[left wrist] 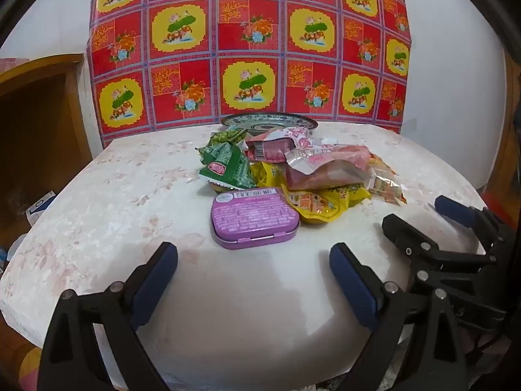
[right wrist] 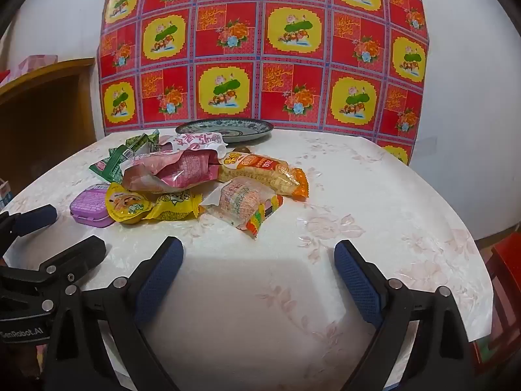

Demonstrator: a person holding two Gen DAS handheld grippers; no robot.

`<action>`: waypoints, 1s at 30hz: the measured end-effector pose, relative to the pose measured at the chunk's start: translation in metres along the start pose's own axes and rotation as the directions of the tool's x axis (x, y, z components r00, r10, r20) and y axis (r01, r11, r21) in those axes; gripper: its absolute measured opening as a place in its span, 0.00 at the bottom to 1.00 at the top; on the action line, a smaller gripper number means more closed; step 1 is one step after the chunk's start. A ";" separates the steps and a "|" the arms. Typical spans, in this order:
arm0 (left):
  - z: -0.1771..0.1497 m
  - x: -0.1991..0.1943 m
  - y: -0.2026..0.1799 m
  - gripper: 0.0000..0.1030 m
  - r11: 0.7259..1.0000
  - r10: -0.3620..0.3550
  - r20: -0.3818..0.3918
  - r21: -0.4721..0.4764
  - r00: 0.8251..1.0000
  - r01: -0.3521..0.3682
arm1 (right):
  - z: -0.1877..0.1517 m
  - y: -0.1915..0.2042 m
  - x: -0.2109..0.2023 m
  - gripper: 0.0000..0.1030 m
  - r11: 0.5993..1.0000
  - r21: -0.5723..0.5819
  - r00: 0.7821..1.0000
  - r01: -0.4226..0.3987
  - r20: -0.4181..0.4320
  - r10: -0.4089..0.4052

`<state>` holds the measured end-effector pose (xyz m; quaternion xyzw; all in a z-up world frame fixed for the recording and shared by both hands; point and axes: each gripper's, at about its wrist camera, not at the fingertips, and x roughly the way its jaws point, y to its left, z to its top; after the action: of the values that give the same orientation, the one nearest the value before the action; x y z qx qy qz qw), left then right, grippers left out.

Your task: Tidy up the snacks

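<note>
A heap of snack packets lies mid-table: a green packet [left wrist: 228, 166], pink bags [left wrist: 322, 166], yellow packets [left wrist: 316, 205] and an orange packet [right wrist: 263, 169]. A purple tin [left wrist: 254, 216] sits at the heap's near edge, also the purple tin [right wrist: 89, 207] in the right wrist view. A patterned plate [right wrist: 224, 128] stands behind the heap. My left gripper [left wrist: 254, 260] hovers open just short of the tin, nothing between its fingers. My right gripper [right wrist: 259, 255] is open too, near a clear wafer packet [right wrist: 241, 205]. The right gripper [left wrist: 423, 215] also shows in the left wrist view.
The round table [right wrist: 374, 215] wears a pale flowered cloth. A red and yellow patterned cloth [left wrist: 247, 42] hangs on the wall behind. A wooden cabinet [left wrist: 35, 123] stands left of the table. A red stool [right wrist: 504, 260] sits at the right, below the table edge.
</note>
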<state>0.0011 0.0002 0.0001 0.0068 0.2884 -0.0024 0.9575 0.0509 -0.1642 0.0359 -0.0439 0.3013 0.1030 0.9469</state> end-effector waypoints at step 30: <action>0.004 0.002 0.000 0.96 1.000 0.004 -0.020 -0.011 1.000 -0.004 | 0.002 -0.002 0.003 0.92 1.000 -0.004 1.000 -0.010 -0.019 0.010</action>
<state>0.0046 0.0005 0.0025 0.0021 0.2980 0.0009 0.9546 0.0543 -0.1650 0.0357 -0.0451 0.3105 0.1078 0.9434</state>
